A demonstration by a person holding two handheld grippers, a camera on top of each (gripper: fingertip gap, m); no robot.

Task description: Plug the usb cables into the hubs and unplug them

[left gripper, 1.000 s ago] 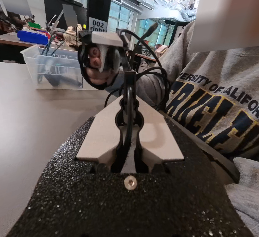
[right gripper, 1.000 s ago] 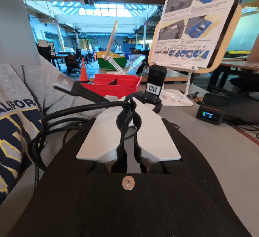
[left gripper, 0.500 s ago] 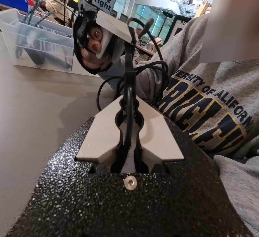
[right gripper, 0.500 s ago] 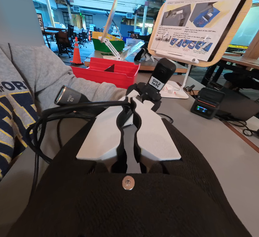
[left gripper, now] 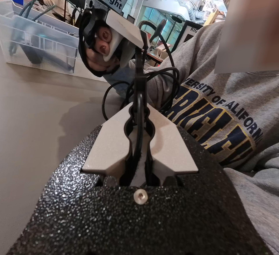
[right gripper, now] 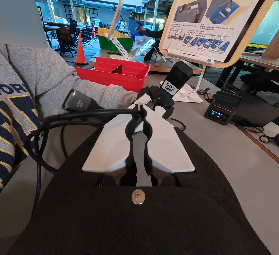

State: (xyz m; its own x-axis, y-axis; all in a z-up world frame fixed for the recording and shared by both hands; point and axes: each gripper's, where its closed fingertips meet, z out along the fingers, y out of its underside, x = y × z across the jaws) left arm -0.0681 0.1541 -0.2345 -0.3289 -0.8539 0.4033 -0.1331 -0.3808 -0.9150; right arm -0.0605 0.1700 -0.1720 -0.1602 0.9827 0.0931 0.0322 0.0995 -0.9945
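In the left wrist view, at frame centre, the jaws of the left gripper are closed on a black usb cable, whose loops are seen spilling toward the grey sweatshirt at right. In the right wrist view, the jaws of the right gripper are clamped on the same cable just behind its dark plug, which is pointed toward the left of the frame. Beyond, a red bin and a small black device are seen on the grey worktop.

Two grippers; one cable
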